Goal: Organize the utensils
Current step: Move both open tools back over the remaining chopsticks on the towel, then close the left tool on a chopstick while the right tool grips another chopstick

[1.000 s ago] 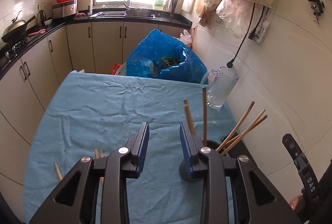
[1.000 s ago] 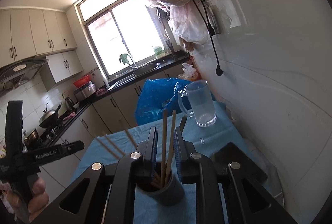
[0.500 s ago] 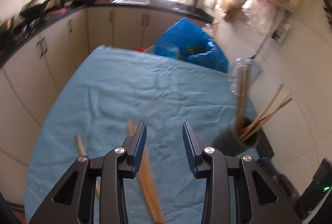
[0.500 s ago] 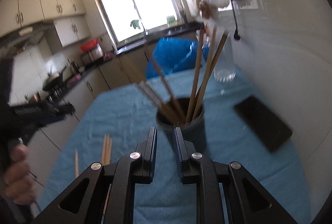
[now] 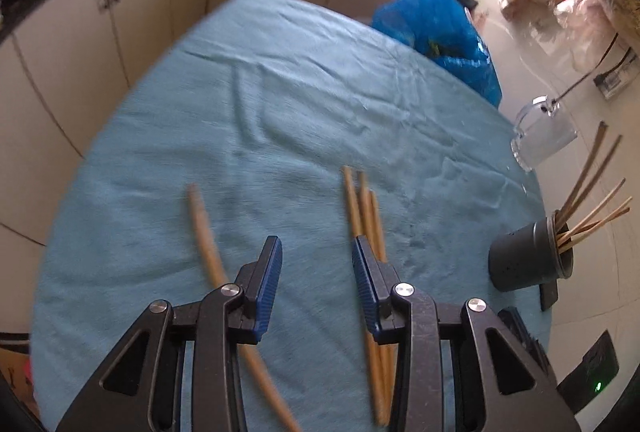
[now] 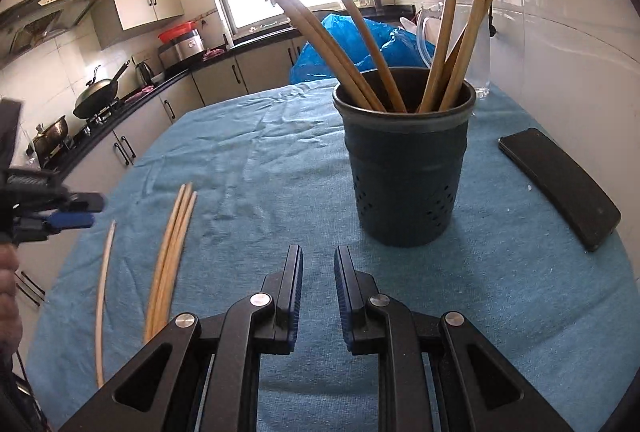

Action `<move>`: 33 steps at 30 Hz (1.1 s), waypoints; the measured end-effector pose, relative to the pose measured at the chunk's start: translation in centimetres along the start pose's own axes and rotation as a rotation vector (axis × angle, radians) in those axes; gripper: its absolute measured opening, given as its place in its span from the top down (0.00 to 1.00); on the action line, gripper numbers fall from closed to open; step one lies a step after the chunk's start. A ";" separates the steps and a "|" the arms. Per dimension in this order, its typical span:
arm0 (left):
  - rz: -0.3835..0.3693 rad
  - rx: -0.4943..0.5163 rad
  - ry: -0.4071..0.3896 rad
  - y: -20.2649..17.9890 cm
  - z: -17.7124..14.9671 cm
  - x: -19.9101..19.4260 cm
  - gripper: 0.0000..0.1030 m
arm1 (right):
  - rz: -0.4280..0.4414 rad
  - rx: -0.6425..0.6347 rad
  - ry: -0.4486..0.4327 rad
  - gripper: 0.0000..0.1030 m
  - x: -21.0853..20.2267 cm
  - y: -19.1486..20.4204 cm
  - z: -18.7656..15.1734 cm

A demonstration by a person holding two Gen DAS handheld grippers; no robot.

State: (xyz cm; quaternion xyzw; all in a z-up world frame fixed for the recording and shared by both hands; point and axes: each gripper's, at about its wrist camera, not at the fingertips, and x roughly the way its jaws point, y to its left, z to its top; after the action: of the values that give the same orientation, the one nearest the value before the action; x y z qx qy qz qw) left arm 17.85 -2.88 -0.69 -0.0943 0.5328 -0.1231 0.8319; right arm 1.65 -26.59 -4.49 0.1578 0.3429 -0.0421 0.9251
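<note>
Just in front of the dark holder [image 6: 404,167], the right gripper [image 6: 318,284] hangs narrowly parted and empty. Left of the holder, four loose chopsticks [image 5: 366,216] lie under the spread, empty left gripper [image 5: 316,272]. Grabbing the tight trio may scatter them.
</note>
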 end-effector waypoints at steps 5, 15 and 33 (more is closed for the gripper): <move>0.015 0.001 0.082 -2.2 1.5 4.2 0.66 | 0.020 0.002 0.012 0.83 0.3 0.1 -0.4; 0.116 0.004 0.096 -2.9 2.5 6.8 0.69 | 0.063 -0.010 0.023 0.83 0.6 0.7 -0.3; 0.229 0.053 0.054 -1.9 0.5 5.6 0.94 | 0.061 -0.019 0.042 0.83 1.2 1.0 -0.3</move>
State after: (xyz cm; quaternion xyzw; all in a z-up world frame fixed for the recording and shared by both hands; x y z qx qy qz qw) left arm 20.30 -6.43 -4.76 -0.0075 0.5591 -0.0439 0.8279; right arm 2.51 -25.54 -5.21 0.1600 0.3577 -0.0075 0.9200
